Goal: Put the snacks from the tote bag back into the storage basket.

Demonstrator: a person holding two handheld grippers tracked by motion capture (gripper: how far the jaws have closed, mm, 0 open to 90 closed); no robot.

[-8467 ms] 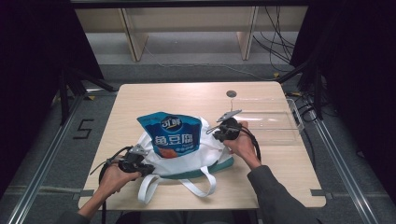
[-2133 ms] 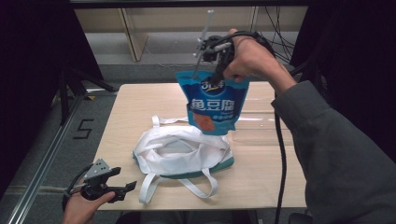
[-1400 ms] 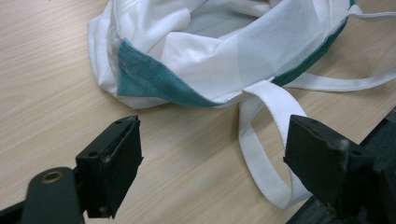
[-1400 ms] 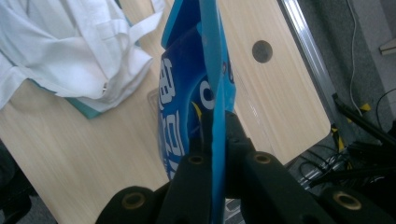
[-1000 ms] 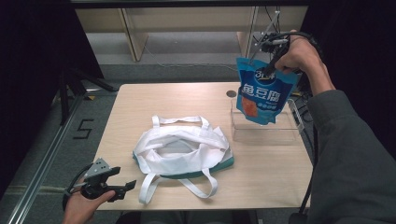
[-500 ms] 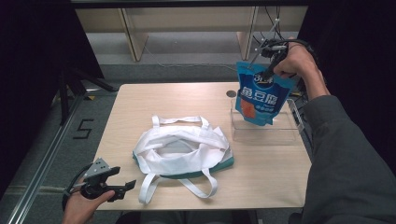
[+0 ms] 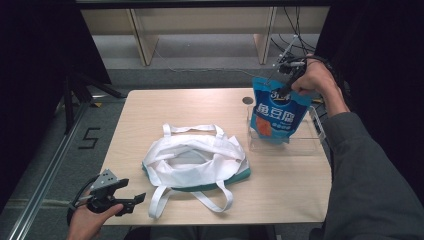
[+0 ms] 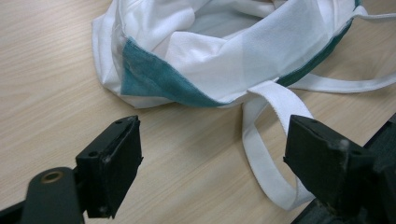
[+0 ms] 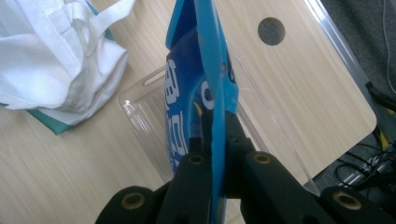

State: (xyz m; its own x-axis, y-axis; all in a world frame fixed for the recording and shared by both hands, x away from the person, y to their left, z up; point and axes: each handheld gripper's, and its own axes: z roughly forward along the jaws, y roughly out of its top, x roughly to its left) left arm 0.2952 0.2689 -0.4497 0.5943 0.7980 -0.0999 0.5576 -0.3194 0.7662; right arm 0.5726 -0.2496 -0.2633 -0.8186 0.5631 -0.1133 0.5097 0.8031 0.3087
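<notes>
- Pale wooden desk (image 7: 200,107), dark floor (image 7: 45,150) around; bare top beside the left hand-held gripper (image 7: 131,199), jaws released.
- Right hand-held gripper (image 7: 286,86) clenched on blue pouch (image 7: 277,116) above clear tray (image 7: 312,145) at the desk's edge.

a light wooden table (image 7: 200,107) stands on grey carpeted floor (image 7: 190,55). pale wooden shelving (image 7: 200,22) runs along the far side, with black cables (image 7: 295,25) at far right. dark curtains (image 7: 35,50) hang at left and right.

The pouch (image 7: 276,114) is blue with white letters and an orange patch; the bag (image 7: 195,159) is white with teal edge; the desk (image 7: 150,110) is light wood.
</notes>
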